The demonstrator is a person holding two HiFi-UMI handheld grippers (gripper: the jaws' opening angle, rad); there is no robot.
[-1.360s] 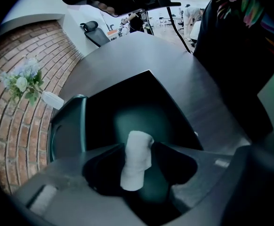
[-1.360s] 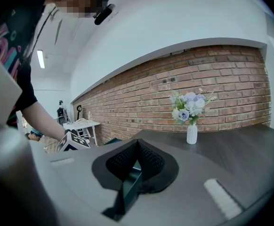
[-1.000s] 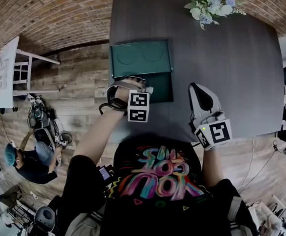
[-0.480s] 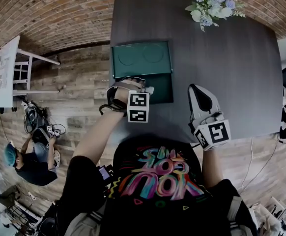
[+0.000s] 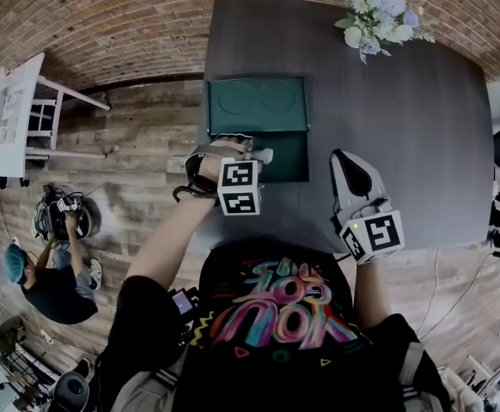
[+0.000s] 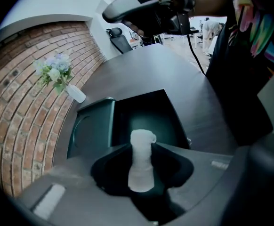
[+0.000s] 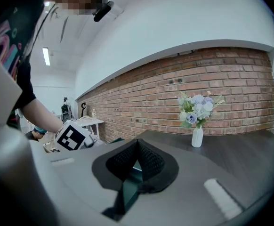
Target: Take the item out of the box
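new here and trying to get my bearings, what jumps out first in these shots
First, the left gripper, pinching a small white item above the open green box by the dark table's left edge. Then the pale flowers in a white vase at the far corner, and the right gripper, empty to the right of the box, fingers together.

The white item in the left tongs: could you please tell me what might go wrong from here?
1. The item is small, pinched in the left tongs right over the open box; it could slip and drop back in.
2. The box sits at the edge of the table and the right tongs are away from it, so a snag could nudge it off.
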